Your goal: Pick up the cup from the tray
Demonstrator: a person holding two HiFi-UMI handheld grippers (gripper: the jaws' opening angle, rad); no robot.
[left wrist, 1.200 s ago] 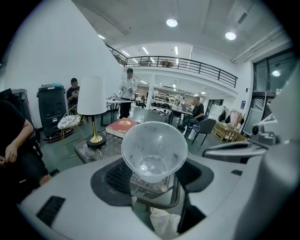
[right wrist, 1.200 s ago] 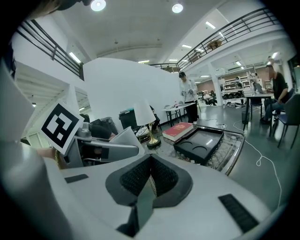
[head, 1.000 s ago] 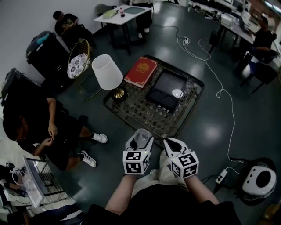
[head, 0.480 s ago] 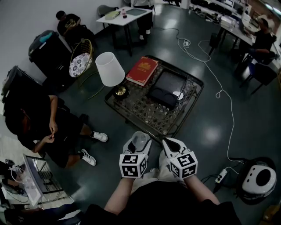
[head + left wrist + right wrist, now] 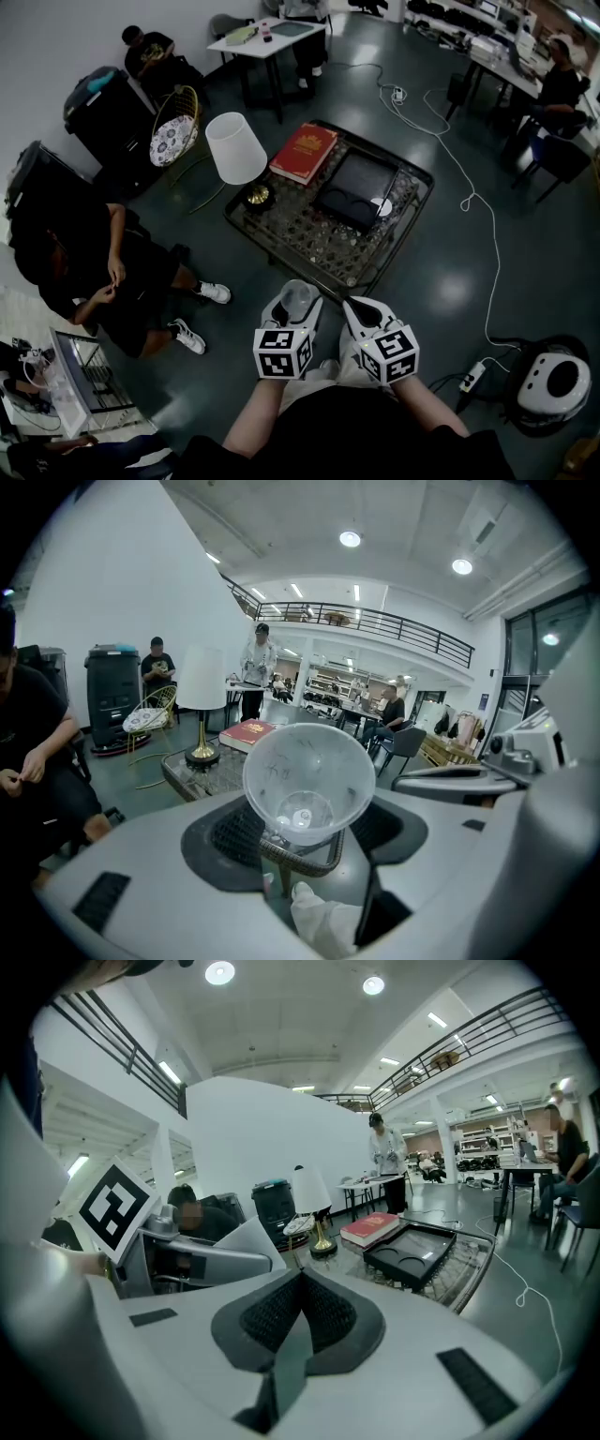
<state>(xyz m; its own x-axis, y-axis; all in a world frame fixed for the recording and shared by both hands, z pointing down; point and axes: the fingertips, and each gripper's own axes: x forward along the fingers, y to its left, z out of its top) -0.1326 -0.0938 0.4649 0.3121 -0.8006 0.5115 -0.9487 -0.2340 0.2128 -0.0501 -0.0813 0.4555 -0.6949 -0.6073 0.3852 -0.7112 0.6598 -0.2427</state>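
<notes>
A clear plastic cup (image 5: 299, 294) sits between the jaws of my left gripper (image 5: 297, 304), held in the air near my body and short of the glass table (image 5: 309, 234). In the left gripper view the cup (image 5: 307, 778) faces me mouth-first, with the pads of the left gripper (image 5: 306, 817) closed on its lower part. My right gripper (image 5: 360, 313) hangs beside it, shut and empty; in its own view the right gripper (image 5: 300, 1286) has its pads meeting. The black tray (image 5: 357, 190) lies on the table's far right part, and the tray (image 5: 413, 1252) shows two round recesses.
A white-shaded lamp (image 5: 235, 147) and a red book (image 5: 302, 151) stand on the table beside the tray. A person (image 5: 89, 267) sits on the floor at the left. A white cable (image 5: 473, 202) and a round white device (image 5: 553, 384) lie on the floor at the right.
Both grippers have drawn slightly back toward my body, and the view has shifted a little. The cup stays in the left gripper.
</notes>
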